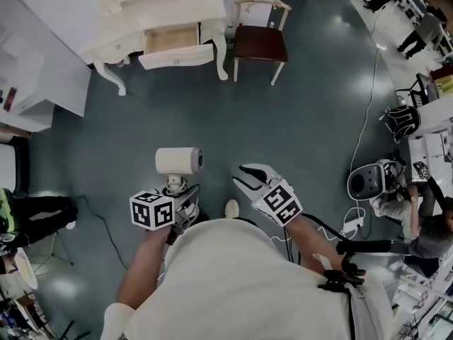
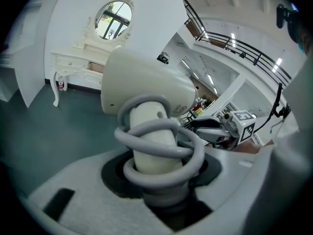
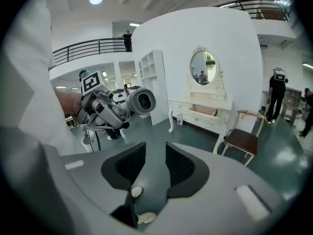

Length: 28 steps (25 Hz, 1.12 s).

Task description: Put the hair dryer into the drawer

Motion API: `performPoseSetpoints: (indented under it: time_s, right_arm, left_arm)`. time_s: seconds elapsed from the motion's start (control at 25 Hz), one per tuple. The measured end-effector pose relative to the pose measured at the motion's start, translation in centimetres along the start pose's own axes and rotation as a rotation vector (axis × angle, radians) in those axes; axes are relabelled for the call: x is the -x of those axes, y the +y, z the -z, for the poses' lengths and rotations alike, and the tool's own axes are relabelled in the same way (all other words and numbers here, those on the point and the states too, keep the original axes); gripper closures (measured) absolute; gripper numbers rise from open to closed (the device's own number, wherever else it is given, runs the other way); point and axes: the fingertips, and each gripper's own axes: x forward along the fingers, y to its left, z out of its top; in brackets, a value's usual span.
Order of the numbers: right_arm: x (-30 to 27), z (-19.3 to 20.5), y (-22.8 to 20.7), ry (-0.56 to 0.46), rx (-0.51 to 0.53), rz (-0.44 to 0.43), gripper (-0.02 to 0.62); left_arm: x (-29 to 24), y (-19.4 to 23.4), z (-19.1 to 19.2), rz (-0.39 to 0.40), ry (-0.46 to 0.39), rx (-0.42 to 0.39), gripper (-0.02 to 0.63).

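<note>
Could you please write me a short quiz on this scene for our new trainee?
1. True or false: the right claw holds the dryer.
2. The drawer is: A open; B shut; C lying on the floor.
3. What is wound round the dryer's handle?

Key
1. False: the right claw is open and empty, and the left claw grips the dryer.
2. A.
3. Its cord.
</note>
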Motion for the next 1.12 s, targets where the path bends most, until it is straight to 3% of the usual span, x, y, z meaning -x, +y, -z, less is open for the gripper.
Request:
performPoseSetpoints:
  time_s: [0.28, 0.6, 1.12]
  right_arm:
    - [-3.7, -1.9, -0.8, -0.004, 0.017, -0.055, 0.468]
    - [-8.7, -3.9, -4.7, 0.025, 0.001, -0.010, 0.474]
    - [-20.6, -15.5, -8.6, 0.020, -0.045, 0.102, 0.496]
  left_arm:
    - [1.6, 2.9, -1.8, -0.035, -0.055, 0.069, 0.385]
    - [-1.1, 8.4, -5.4, 0.009, 0.009, 0.079, 0.385]
    - [1.2, 19.6, -18.1, 0.088, 0.097, -0.091, 0.386]
